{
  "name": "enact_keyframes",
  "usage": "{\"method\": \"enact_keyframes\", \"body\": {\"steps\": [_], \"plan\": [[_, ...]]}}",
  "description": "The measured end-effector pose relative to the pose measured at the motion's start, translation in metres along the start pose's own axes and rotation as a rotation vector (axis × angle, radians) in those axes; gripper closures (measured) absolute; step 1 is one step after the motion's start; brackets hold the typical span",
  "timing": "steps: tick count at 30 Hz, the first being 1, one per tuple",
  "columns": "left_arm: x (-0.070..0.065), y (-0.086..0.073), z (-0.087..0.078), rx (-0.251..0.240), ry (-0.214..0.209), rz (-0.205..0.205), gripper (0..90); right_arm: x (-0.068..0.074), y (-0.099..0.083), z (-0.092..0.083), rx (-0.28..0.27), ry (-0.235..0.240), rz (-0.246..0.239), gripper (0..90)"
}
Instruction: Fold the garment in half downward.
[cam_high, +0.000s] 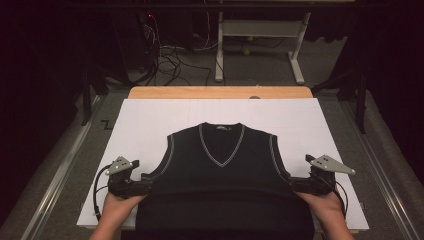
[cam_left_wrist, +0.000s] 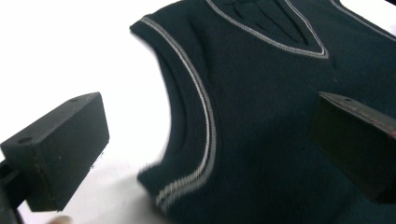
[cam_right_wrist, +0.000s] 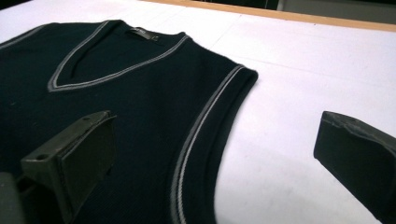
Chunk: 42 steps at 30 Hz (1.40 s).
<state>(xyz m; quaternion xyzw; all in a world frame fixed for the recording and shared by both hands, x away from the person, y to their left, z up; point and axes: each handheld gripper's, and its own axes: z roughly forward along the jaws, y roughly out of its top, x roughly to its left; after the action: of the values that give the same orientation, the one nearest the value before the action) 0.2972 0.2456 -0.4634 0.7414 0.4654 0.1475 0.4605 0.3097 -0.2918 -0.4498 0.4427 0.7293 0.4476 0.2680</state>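
Note:
A dark navy sleeveless V-neck vest (cam_high: 222, 160) with grey trim lies flat, neck away from me, on a white board (cam_high: 150, 120). My left gripper (cam_high: 146, 184) sits at the vest's left side below the armhole. In the left gripper view the left gripper (cam_left_wrist: 208, 140) is open, its jaws wide apart over the trimmed armhole edge of the vest (cam_left_wrist: 261, 107), pressing on nothing. My right gripper (cam_high: 295, 184) mirrors it at the vest's right side. In the right gripper view the right gripper (cam_right_wrist: 215, 158) is open astride the vest's (cam_right_wrist: 130, 98) trimmed edge.
The white board lies on a wooden table whose far edge (cam_high: 220, 92) shows beyond it. Bare white surface lies left, right and behind the vest. Past the table, cables (cam_high: 170, 60) trail on the floor by a white table frame (cam_high: 260, 30).

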Motion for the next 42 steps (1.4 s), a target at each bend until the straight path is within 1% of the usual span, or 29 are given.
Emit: {"method": "enact_keyframes", "body": {"steps": [3,5,6,8,11,13,15,16,17,20,22,25,29,33,37,42], "plan": [[0.003,0.011,0.004,-0.023,0.020,0.008,0.0,-0.004,0.007,0.003,-0.006,-0.007,-0.004,0.0],[0.005,0.018,0.005,-0.041,0.020,0.000,0.0,-0.006,0.012,0.006,-0.009,-0.013,-0.008,0.0],[0.006,0.021,0.007,-0.049,0.014,-0.005,0.0,-0.007,0.015,0.007,-0.011,-0.013,-0.010,0.0],[0.007,0.027,0.011,-0.062,0.012,-0.001,0.0,-0.009,0.018,0.012,-0.008,-0.017,-0.013,0.0],[0.006,0.034,0.016,-0.068,0.005,0.015,0.0,-0.010,0.021,0.018,-0.003,-0.014,-0.012,0.0],[0.003,0.037,0.020,-0.066,0.011,0.038,0.0,-0.010,0.022,0.023,-0.001,-0.018,-0.013,0.0],[0.002,0.040,0.023,-0.058,0.011,0.049,0.0,-0.011,0.023,0.028,0.002,-0.016,-0.012,0.0],[0.002,0.042,0.025,-0.054,0.031,0.060,0.0,-0.012,0.024,0.030,0.007,-0.015,-0.012,0.0],[0.002,0.044,0.027,-0.054,0.037,0.063,0.0,-0.012,0.026,0.032,0.013,-0.017,-0.019,0.0],[0.004,0.050,0.032,-0.033,0.026,0.044,0.0,-0.012,0.030,0.037,0.018,-0.023,-0.031,0.0],[0.005,0.054,0.036,-0.026,0.027,0.021,0.0,-0.013,0.034,0.040,0.018,-0.026,-0.026,0.0],[0.006,0.060,0.040,-0.038,0.040,0.002,0.0,-0.014,0.039,0.045,0.014,-0.021,-0.012,0.0],[0.009,0.065,0.045,-0.041,0.042,-0.019,0.0,-0.014,0.046,0.052,0.005,-0.021,-0.006,0.0],[0.015,0.066,0.052,-0.053,0.016,-0.044,0.0,-0.013,0.050,0.060,0.012,-0.022,0.002,0.0],[0.016,0.066,0.054,-0.066,0.016,-0.047,0.0,-0.014,0.054,0.067,0.008,-0.021,0.003,0.0],[0.019,0.067,0.057,-0.051,0.017,-0.058,0.0,-0.015,0.057,0.076,0.037,-0.027,0.004,0.0]]}}
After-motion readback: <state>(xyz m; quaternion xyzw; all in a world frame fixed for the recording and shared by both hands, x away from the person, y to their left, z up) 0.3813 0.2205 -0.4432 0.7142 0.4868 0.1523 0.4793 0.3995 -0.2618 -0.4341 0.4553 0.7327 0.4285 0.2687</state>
